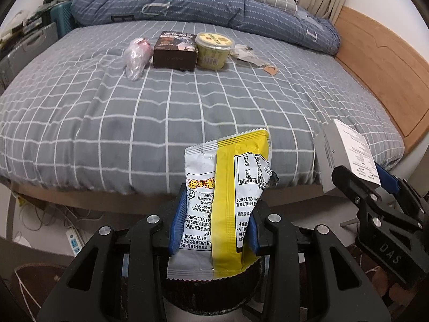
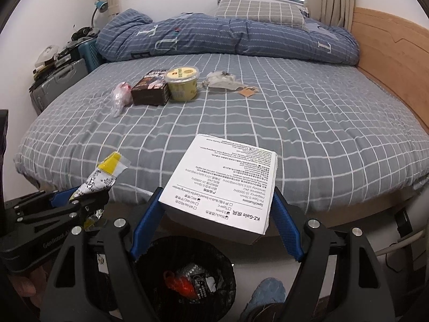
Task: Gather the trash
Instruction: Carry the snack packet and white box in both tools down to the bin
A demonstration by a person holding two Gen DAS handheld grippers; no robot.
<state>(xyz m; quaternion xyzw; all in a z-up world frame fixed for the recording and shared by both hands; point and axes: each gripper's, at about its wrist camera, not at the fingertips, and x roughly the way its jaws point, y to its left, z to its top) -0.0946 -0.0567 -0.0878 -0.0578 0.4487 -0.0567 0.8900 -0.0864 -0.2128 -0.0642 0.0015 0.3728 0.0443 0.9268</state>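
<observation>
From your left wrist camera, your left gripper [image 1: 214, 222] was clenched on a crinkled yellow-and-white foil snack wrapper [image 1: 228, 187], its blue ribbed pads [image 1: 179, 222] pressing the printed sides. Only a dark curved rim of the round black trash bin [image 1: 214, 287] showed beneath the wrapper here. At the right edge, your right gripper [image 1: 375, 185] appeared from the side, holding a white rectangular cardboard box [image 1: 343, 155]. Farther off on the grey checked bedsheet [image 1: 161, 112] lay a clear crumpled plastic bag [image 1: 138, 56], a dark brown box [image 1: 175, 51], a yellow lidded plastic cup [image 1: 214, 51] and some crumpled paper scraps [image 1: 249, 53], in a row.

From your right wrist camera, your right gripper [image 2: 217, 220] grasped the white box [image 2: 225, 182] by its sides, the printed label face up. This view looked into the bin [image 2: 185, 276], showing red plastic and foil trash inside, directly below the box. Your left gripper [image 2: 80, 198] showed at the left with the wrapper [image 2: 104, 177] seen edge-on. A blue slipper [image 2: 268, 292] sat beside the bin.
</observation>
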